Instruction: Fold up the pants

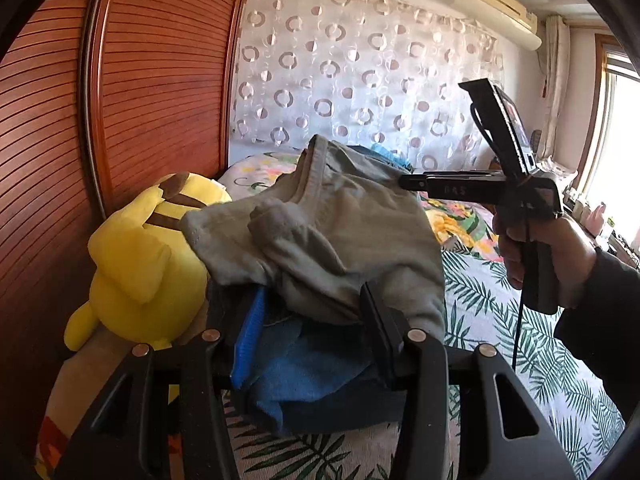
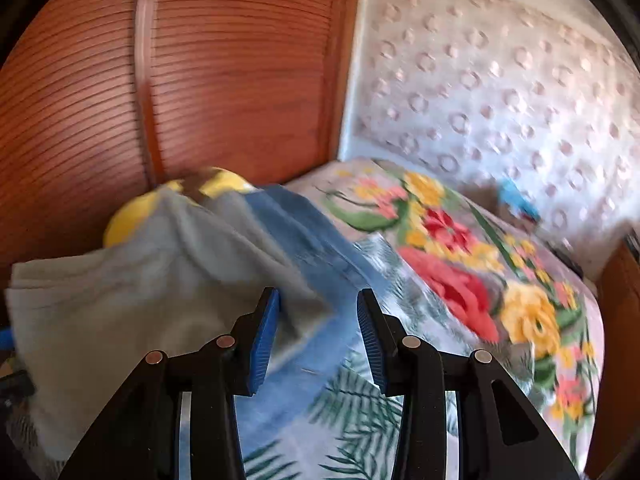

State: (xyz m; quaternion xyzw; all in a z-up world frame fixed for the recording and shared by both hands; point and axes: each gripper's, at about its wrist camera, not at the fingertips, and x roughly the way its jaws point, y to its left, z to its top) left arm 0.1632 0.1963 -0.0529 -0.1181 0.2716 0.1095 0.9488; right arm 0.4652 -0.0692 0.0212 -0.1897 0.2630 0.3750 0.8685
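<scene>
The grey pants (image 1: 320, 232) sit on top of a pile of clothes on the bed (image 1: 500, 320). A blue towel (image 1: 304, 368) lies under them. A yellow toy (image 1: 136, 256) is just beside the pile, next to the brown wardrobe (image 1: 120, 80).

The left gripper (image 1: 312, 332) has its jaws spread. The pants and the towel lie between them, but the pads do not seem to press on the cloth. In the left wrist view, the right gripper (image 1: 416, 182) is up by the far edge of the pants, held in a hand (image 1: 536, 248). In its own blurry view, the right gripper (image 2: 318, 340) has its jaws apart too. The corner of the pants (image 2: 168, 280) comes just to its left pad, and nothing is pinched.

It looks like the pants have just been put down on the pile. To do this step well, both grippers should pull back softly, so no cloth catches on a pad. The pants should lie flat and not slide off.

The pants look folded into a short, lumpy bundle. The waistband (image 1: 316, 168) stands up at the far side, near the curtain (image 1: 360, 64). So the waist end points away from the left gripper. The bundle seems to run longest from the toy side to the right gripper's side, but the lumps make that hard to tell.
</scene>
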